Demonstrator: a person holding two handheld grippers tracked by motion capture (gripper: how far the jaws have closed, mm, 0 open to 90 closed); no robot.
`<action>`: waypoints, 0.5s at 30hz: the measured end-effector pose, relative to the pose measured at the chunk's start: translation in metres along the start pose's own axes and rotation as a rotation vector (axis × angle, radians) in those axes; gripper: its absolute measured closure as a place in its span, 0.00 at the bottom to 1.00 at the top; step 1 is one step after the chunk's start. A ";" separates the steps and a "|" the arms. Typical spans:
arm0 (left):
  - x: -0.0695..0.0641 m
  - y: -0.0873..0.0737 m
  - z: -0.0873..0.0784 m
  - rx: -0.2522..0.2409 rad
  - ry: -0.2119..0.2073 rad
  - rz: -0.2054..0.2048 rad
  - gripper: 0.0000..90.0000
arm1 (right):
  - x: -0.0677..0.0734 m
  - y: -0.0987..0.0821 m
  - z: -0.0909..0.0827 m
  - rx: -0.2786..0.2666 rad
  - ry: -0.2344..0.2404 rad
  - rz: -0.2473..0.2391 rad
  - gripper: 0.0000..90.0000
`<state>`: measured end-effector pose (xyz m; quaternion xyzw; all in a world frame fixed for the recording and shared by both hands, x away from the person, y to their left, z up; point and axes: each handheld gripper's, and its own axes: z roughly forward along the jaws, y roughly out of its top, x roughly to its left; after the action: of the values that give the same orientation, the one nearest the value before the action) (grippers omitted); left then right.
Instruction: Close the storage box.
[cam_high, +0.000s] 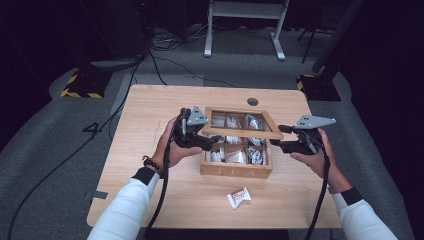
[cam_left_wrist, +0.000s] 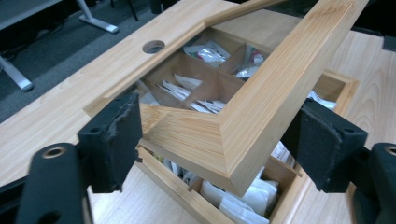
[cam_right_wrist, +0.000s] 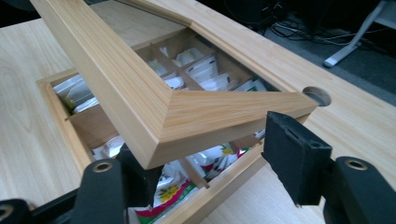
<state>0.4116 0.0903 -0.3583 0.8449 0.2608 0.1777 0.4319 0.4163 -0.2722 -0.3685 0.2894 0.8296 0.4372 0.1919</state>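
Wooden lid frame (cam_high: 240, 129) tilted over the open tea box (cam_high: 236, 170), a gripper at each front corner.

The box stands near the middle of the table (cam_high: 150, 115), its compartments full of tea bags (cam_high: 235, 156). The left gripper (cam_left_wrist: 219, 149) straddles one lid corner with its pads parted, clear of the wood. The right gripper (cam_right_wrist: 210, 161) brackets the other corner, jaws wide, one pad just beside the frame's edge. A loose sachet (cam_high: 238, 197) lies nearer the table's front edge.
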 end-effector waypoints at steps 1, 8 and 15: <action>-0.001 -0.001 0.000 -0.001 -0.001 -0.001 0.23 | 0.001 -0.002 0.000 0.000 0.007 0.005 0.41; -0.001 -0.014 0.005 0.008 -0.025 -0.046 0.19 | 0.005 -0.013 0.003 -0.006 0.025 0.009 0.39; -0.003 -0.026 0.011 0.024 -0.034 -0.065 0.16 | 0.008 -0.022 0.006 0.009 0.045 0.020 0.35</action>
<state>0.4070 0.0947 -0.3863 0.8439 0.2827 0.1460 0.4319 0.4070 -0.2734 -0.3911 0.2885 0.8329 0.4416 0.1675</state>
